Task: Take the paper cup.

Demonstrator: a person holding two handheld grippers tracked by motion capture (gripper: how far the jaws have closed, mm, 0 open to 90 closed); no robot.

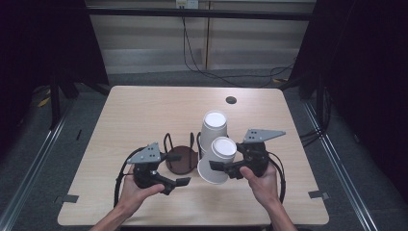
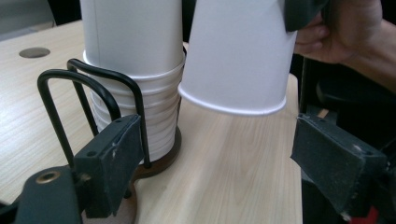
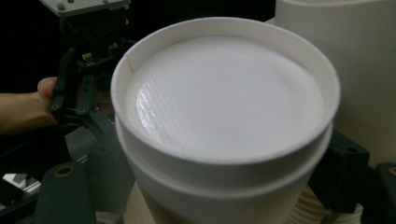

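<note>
Pale wood-grain surface [image 1: 144, 110] w/ rounded corners, dark room around it, grey floor and cables behind. Nearest, 2 hands come in from the bottom edge. Left gripper [image 1: 180, 182] sits low, just in front of the black wire cup holder on a round brown base [image 1: 182, 159]; its jaws are apart w/ nothing between them, and in the left gripper view 1 pad [image 2: 112, 163] is close to the holder's wire loop, whether touching I can't tell. Right gripper [image 1: 222, 166] is clamped on an upside-down white paper cup [image 1: 217, 161], 1 jaw each side of the cup wall. That cup is tilted and lifted off the surface, rim downward, just beside the stack. Behind it, the stack of upside-down white paper cups [image 1: 213, 126] stands upright in the holder. Farther back, a small dark round hole [image 1: 231, 100] in the surface.
</note>
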